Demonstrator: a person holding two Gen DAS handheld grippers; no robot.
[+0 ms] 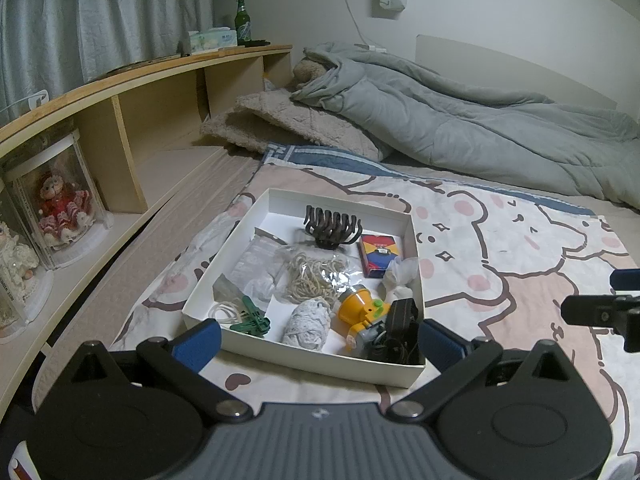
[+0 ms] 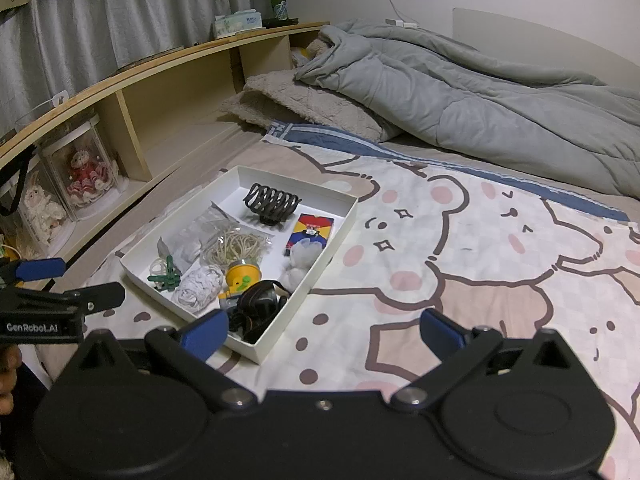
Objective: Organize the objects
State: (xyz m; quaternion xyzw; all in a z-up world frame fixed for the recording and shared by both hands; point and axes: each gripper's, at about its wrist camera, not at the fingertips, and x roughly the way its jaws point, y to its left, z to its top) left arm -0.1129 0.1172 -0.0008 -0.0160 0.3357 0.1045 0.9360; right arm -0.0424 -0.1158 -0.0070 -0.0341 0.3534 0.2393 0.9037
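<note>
Left gripper [image 1: 320, 340] jaws spread wide, empty, straddling near wall of white box [image 1: 304, 360] at lower centre of frame. Right gripper [image 2: 324, 332] jaws likewise released, holding nothing, box near corner by left finger. Inside box: black hair claw [image 1: 330, 228] at far end, red card pack [image 1: 378, 254], yellow toy [image 1: 360, 308], green clothespin [image 1: 252, 318], black cable bundle [image 1: 396, 336]. Box resting on bear-print blanket [image 2: 460, 248] on bed. Likely best: pick one item, descend vertically, avoid snagging cable.

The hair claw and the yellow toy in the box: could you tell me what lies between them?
A clear bag of beige cord, seen in both views.
</note>
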